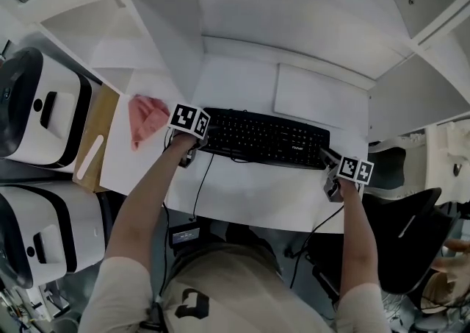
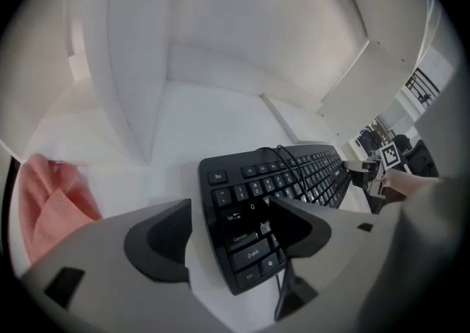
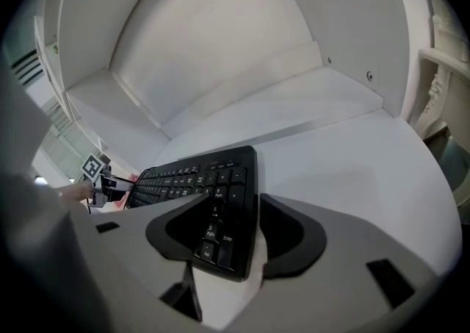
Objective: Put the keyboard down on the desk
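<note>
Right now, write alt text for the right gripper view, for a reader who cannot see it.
The right gripper's two dark jaws bracket the number-pad end of a black keyboard on a white desk; whether they pinch it is unclear. The left gripper shows small at the keyboard's far end, with white shelving behind.

Head view: your left gripper [image 1: 197, 140] and right gripper [image 1: 329, 159] cover keyboard [image 1: 264, 137] ends; key legends too small. Pink cloth [image 2: 51, 203] partly behind left gripper body.
</note>
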Tool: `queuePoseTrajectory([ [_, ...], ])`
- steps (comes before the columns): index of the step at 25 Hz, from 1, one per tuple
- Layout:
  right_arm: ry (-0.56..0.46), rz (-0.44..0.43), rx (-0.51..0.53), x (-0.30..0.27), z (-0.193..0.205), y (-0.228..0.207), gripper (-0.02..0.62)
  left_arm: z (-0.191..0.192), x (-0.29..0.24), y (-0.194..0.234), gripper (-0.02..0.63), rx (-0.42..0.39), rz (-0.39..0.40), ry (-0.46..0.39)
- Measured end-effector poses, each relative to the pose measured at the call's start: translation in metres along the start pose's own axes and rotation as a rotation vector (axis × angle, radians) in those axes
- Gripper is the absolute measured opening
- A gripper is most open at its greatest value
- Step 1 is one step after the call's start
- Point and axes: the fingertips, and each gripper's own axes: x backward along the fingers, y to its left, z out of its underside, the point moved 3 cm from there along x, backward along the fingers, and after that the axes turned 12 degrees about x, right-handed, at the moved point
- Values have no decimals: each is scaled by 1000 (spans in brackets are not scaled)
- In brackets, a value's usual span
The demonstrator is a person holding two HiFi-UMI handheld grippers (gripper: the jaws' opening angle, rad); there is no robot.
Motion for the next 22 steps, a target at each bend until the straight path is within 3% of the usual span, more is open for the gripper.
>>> queuePoseTrajectory([
  [4, -31, -10, -27, 1, 1, 1, 225, 3, 17, 6, 331, -47, -31, -65],
  [9, -151, -7, -93, 16, -2, -8, 250, 18, 55, -1, 331, 35, 111, -159],
  [14, -226, 121, -117, 33, 5, -8, 242, 30, 69, 9, 331, 90, 155, -212],
  [17, -250, 192, -86, 46, 5, 3, 203, 29, 74, 2, 330, 76, 200, -234],
  [19, -223, 241, -25, 52, 7, 17, 123, 29, 79, -10, 330, 54, 247, -247],
  [20, -206, 255, 9, 54, 7, 25, 77, 29, 83, -17, 330, 42, 271, -250],
  [22, -186, 240, 85, 57, 7, 48, 49, 31, 90, -29, 328, 13, 305, -255],
])
